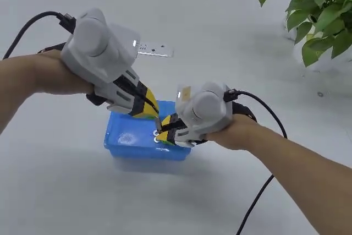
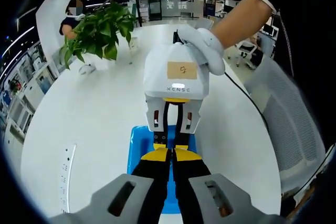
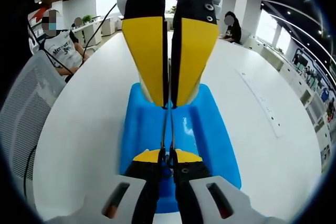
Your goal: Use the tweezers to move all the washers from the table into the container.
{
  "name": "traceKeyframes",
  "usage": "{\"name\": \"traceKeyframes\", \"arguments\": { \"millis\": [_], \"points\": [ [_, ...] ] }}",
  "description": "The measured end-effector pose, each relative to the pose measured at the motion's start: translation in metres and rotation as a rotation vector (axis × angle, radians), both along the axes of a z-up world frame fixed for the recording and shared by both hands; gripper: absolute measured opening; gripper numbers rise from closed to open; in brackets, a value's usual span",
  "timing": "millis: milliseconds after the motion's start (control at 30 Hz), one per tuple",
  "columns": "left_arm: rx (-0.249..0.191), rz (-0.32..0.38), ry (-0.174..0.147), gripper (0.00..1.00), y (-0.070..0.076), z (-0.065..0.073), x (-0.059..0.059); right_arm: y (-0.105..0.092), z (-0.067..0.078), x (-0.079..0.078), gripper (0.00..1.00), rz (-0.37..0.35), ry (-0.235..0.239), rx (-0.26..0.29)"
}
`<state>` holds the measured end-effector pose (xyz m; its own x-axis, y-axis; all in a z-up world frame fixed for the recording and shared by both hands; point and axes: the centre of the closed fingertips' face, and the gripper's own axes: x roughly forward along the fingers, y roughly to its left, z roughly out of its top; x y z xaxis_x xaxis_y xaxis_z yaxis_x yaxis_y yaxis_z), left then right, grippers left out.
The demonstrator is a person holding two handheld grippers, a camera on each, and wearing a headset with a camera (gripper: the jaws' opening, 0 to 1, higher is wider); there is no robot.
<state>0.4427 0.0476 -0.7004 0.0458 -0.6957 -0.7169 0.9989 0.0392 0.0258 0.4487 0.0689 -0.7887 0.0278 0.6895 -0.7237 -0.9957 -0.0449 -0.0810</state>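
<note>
tweezers (image 3: 166, 129) sit clamped in both left tongs (image 3: 169, 103) and right tongs (image 3: 168, 157), over blue container (image 3: 210, 124).

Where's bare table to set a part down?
Bare table left of and in front of the blue container; also between power strip and plant. Crowded over the container: left gripper and right gripper both clamp the tweezers.
</note>
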Motion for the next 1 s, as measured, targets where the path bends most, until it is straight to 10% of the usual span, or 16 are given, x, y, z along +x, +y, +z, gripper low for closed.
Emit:
{"name": "traceKeyframes", "arguments": {
  "millis": [1000],
  "points": [
    [0.004, -0.001, -0.003, 0.05, 0.0010, -0.0039, 0.0018, -0.0014, -0.0030, 0.0009, 0.10, 0.007, 0.000, -0.005]
  ]
}}
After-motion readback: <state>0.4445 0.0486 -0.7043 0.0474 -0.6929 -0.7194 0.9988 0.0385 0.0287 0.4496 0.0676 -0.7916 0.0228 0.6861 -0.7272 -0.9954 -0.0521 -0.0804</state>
